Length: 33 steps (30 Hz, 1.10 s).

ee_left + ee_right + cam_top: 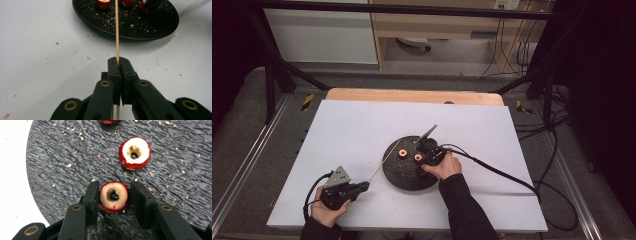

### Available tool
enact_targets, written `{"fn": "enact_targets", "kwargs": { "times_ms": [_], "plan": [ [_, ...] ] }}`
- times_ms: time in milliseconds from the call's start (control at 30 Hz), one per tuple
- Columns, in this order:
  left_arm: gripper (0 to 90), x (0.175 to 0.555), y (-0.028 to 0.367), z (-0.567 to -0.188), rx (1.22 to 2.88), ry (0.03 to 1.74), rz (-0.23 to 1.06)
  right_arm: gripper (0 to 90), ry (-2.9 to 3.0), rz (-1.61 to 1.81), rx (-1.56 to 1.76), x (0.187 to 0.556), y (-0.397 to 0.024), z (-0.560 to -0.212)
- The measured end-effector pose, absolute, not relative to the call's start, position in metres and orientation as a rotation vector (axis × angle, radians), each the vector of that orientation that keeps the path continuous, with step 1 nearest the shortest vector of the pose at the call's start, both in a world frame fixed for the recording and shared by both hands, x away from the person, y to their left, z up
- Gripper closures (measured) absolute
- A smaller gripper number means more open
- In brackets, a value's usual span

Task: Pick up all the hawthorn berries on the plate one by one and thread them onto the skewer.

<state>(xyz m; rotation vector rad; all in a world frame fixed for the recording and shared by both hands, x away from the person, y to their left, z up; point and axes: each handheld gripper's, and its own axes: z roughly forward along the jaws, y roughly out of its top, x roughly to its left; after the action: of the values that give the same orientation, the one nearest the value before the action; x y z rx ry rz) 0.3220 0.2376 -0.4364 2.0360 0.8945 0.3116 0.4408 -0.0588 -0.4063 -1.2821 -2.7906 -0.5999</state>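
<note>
You've got a thin wooden skewer (116, 30) pointing toward the black plate (62, 150). On the plate, a cored red fruit piece (114, 197) sits hole-up, another fruit piece (134, 153) just beyond it.

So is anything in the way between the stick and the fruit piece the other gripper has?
Nothing visible. The skewer in the left gripper points over the black plate; the right gripper brackets a cored red piece.

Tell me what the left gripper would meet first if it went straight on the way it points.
Probably the rim of the black plate; the skewer held in the left gripper already reaches over it, beside a cored red fruit piece. Depth is uncertain.
</note>
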Motion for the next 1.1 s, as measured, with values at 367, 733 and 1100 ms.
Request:
{"fn": "enact_targets", "kwargs": {
  "times_ms": [367, 733, 1100],
  "plan": [
    [88.2, 0.321, 0.237, -0.436, 2.031, 0.890, 0.318, 61.4, -2.761, -0.787, -1.324, 0.433, -0.069, -0.385],
    [88.2, 0.320, 0.238, -0.435, 2.025, 0.891, 0.324, 61.6, -2.743, -0.914, -1.359, 0.427, -0.080, -0.377],
    [88.2, 0.320, 0.237, -0.435, 2.019, 0.893, 0.325, 61.8, -2.646, -1.185, -1.420, 0.420, -0.102, -0.379]
  ]
}}
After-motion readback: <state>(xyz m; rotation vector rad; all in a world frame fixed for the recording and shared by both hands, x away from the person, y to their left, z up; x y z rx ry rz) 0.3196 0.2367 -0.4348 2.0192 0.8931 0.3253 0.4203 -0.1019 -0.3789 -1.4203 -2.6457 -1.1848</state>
